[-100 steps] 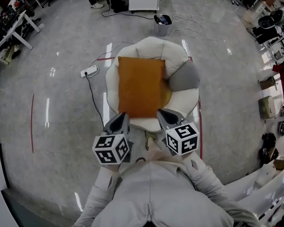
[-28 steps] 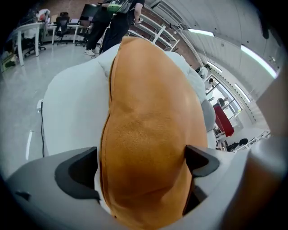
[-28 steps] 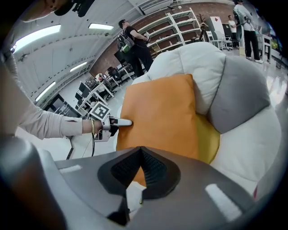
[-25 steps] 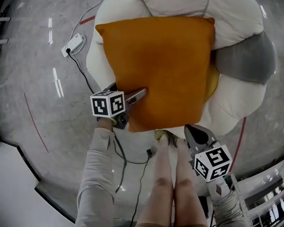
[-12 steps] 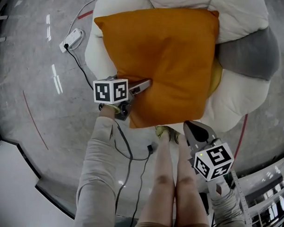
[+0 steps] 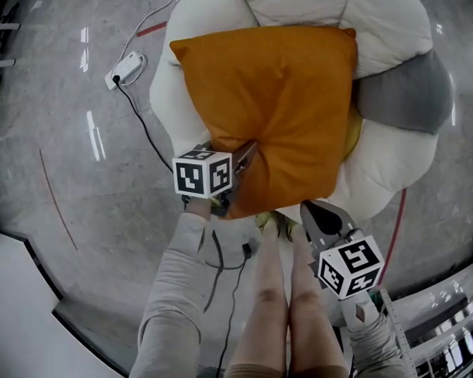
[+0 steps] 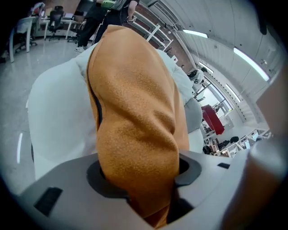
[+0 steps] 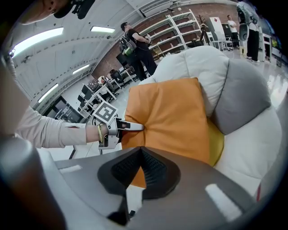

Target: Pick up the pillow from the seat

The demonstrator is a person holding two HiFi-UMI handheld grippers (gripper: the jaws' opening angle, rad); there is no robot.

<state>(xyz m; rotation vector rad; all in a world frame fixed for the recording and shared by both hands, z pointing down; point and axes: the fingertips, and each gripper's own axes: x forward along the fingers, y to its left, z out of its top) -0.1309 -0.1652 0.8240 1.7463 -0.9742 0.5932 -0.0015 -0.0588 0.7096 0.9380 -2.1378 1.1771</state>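
Head view — once-wide left gripper [image 6: 248, 155] closing on pillow [image 6: 278, 93].

No word, number, brand or label can be read anywhere. In the head view, the white cube [image 6: 204, 175] at the left and the white cube [image 6: 350, 267] at the right carry only black square marker patterns, which are blocks, not letters or digits. In the right gripper view, a small red panel [image 8: 215, 21] far back by the shelving seems to bear pale print, but it is too small to make out.
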